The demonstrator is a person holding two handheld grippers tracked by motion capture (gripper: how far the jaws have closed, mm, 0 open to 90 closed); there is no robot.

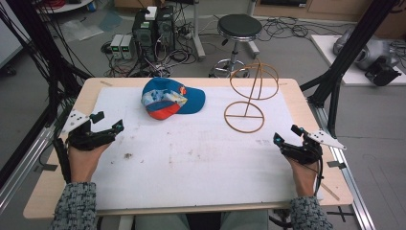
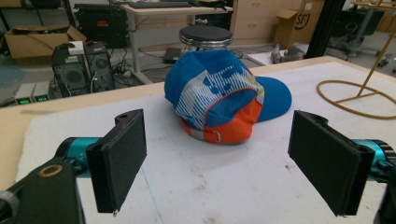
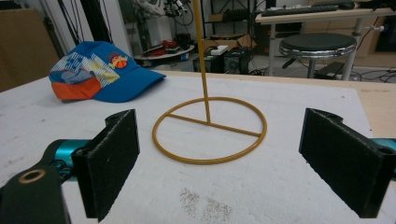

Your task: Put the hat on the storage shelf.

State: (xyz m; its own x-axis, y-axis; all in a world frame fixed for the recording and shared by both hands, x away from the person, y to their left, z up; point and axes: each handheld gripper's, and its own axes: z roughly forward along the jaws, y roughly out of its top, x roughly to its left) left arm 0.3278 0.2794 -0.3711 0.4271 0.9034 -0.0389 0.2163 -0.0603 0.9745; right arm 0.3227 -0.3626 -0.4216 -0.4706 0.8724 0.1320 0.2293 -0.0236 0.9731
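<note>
I had both grippers parked low at the near corners of the bench (image 1: pixel 306 88), the left gripper (image 1: pixel 109 121) on its side and the right gripper (image 1: pixel 284 134) on the other. Each had its fingers (image 2: pixel 119 156) spread wide with nothing between them. The cap (image 1: pixel 168 98) sat toward the far edge of the white sheet (image 1: pixel 191 158), left of centre. Its long axis ran across the bench, with the blue brim pointing right toward the wire stand (image 1: pixel 246 98) and the orange back strap turned my way. In the left gripper view the cap lay straight ahead between the fingers, well apart from them. The stand stood upright right of the cap, near it but not touching, its ring base flat on the sheet, directly ahead in the right gripper view. A stool (image 1: pixel 238 28) stood beyond the bench
</note>
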